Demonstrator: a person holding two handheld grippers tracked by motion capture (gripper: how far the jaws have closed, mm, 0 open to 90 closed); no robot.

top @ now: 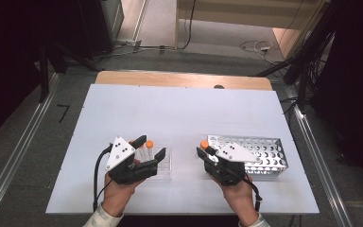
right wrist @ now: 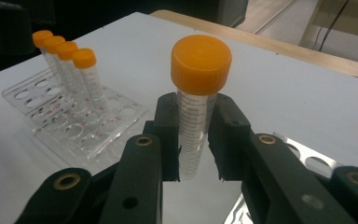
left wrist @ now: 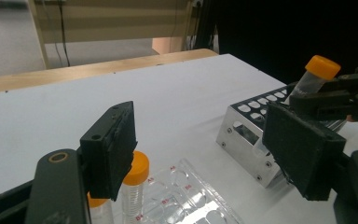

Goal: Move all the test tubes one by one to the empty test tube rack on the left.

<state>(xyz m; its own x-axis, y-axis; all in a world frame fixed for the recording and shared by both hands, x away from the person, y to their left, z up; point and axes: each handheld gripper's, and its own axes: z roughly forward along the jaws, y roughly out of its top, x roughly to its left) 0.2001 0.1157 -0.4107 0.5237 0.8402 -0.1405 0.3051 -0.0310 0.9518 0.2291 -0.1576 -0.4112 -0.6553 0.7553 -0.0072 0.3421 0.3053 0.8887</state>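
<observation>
Clamping an orange-capped clear plastic tube (right wrist: 193,121), right gripper (right wrist: 193,140) sits at the perforated metal rack (top: 264,151); left gripper (left wrist: 200,154) jaws spread above the clear acrylic rack (right wrist: 74,121).

High view sits above the person's side, looking fwd and down over the whole white table (top: 179,113). Left gripper view rides low, facing across to the metal rack (left wrist: 247,126); right gripper view is v. close, facing the clear rack (right wrist: 74,121). All 3 share both racks.
</observation>
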